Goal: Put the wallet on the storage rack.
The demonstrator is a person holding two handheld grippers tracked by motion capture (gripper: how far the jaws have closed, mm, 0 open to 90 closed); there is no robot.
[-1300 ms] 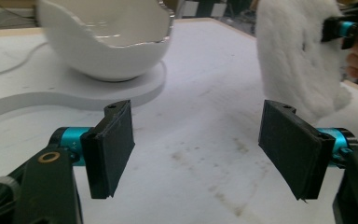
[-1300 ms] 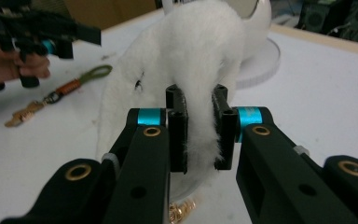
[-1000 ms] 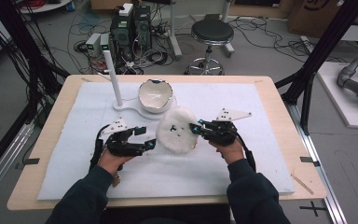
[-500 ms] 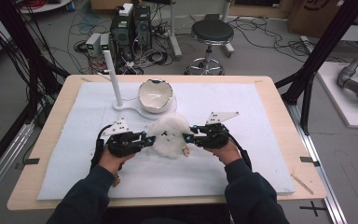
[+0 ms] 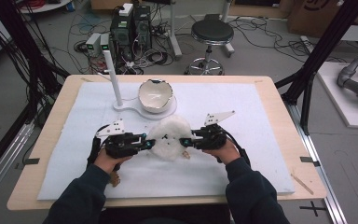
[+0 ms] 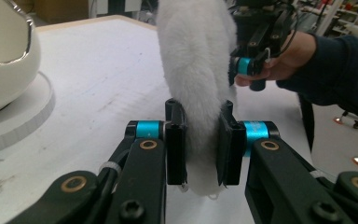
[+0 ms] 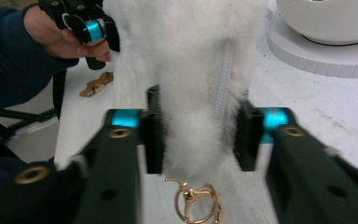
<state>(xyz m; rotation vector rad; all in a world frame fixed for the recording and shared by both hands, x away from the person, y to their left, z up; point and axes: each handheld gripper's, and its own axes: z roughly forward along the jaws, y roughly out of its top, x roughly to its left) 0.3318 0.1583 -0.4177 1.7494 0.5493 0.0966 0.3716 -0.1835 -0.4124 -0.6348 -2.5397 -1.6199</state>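
Note:
A white fluffy pouch is held just above the white mat, between both grippers. My left gripper is shut on its left end; in the left gripper view the jaws squeeze the fur. My right gripper is shut on the other end. In the right gripper view its jaws clamp the fur beside a zipper. A gold clasp dangles below. Each gripper faces the other across the pouch.
A white bowl with a jagged, silver-edged rim sits on a white base with an upright post, just behind the pouch. A small brown object lies by the left forearm. Cables, boxes and a stool stand on the floor beyond the table.
The pouch and both grippers have come slightly toward the near edge and to the left. The left gripper has closed in on the pouch's left end.

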